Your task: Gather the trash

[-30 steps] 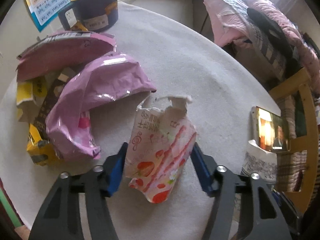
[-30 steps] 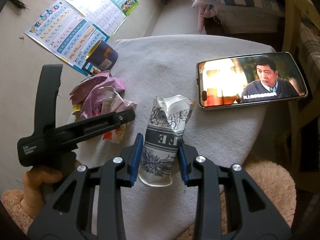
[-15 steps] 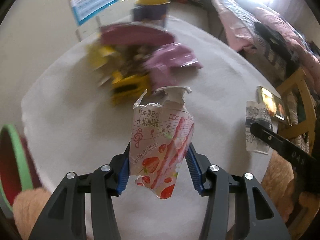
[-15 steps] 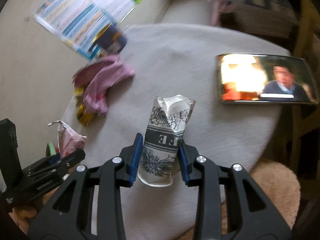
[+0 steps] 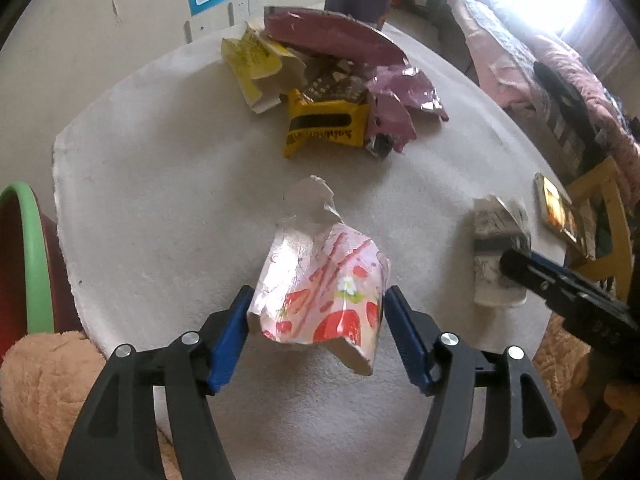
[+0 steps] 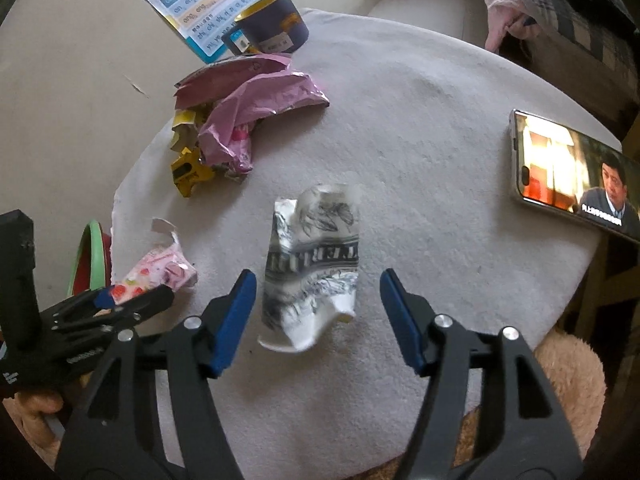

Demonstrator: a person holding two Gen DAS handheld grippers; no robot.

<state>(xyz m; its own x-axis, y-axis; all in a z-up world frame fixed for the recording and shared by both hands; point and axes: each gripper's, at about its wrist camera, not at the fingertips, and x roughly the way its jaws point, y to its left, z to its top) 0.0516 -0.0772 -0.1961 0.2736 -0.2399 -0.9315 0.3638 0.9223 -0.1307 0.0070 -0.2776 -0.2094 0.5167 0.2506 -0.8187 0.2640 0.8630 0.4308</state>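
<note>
My left gripper point(image 5: 318, 326) is shut on a crumpled pink paper cup with strawberries point(image 5: 320, 284), above the near part of the round white table point(image 5: 168, 184); this cup also shows in the right wrist view point(image 6: 158, 270). My right gripper point(image 6: 314, 312) is open. A crushed black-and-white paper cup point(image 6: 314, 256) lies between its fingers, free of both pads, and blurred. That cup also shows in the left wrist view point(image 5: 498, 256). A heap of pink and yellow wrappers point(image 5: 332, 88) lies at the far side of the table.
A bin with a green rim point(image 5: 28, 248) stands below the table's left edge. A dark mug point(image 6: 272, 24) stands at the far edge. A phone playing video point(image 6: 576, 172) lies at the right. Beige plush point(image 5: 44, 392) lies near the front.
My right gripper has opened and let go of the black-and-white cup, which has dropped onto the table. My left gripper has pulled back toward the bin with the strawberry cup.
</note>
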